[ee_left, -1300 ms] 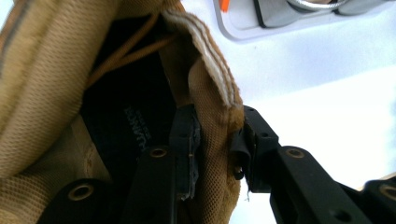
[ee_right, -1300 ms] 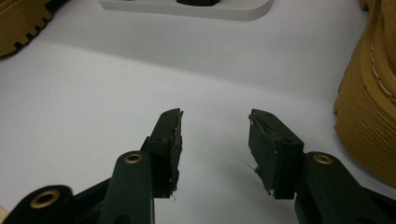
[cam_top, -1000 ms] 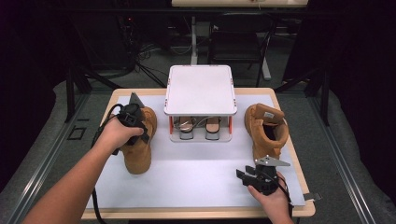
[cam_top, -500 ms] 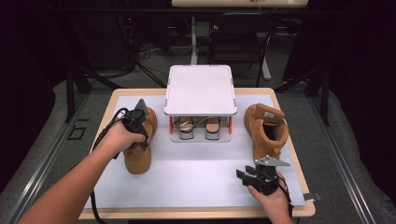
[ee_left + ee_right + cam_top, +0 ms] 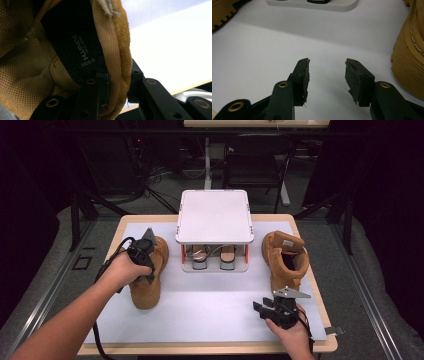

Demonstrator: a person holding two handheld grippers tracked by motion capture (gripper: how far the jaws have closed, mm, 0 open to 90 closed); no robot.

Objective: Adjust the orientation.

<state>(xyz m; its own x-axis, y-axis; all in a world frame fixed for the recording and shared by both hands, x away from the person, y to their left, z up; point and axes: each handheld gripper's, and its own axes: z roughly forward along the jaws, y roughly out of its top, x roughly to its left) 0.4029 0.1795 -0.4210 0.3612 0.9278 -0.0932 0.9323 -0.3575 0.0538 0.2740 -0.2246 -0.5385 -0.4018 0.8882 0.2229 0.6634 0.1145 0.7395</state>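
Two tan suede boots stand on the white mat. The left boot points its toe toward me, and my left gripper comes down onto its collar. In the left gripper view the jaws have just been closing: one jaw is inside the boot, the other outside, and my left gripper pinches the padded collar edge between them. The right boot stands upright at the right. My right gripper hovers low over the mat in front of it, jaws open with nothing between them; the boot's sole is to its right.
A white two-level rack stands at the middle back of the table, with a pair of shoes on its lower shelf. Bare mat lies between the two boots. The wooden table edge runs along the front.
The left hand has shifted slightly on the left boot's collar. The right hand and both boots have stayed where they were.
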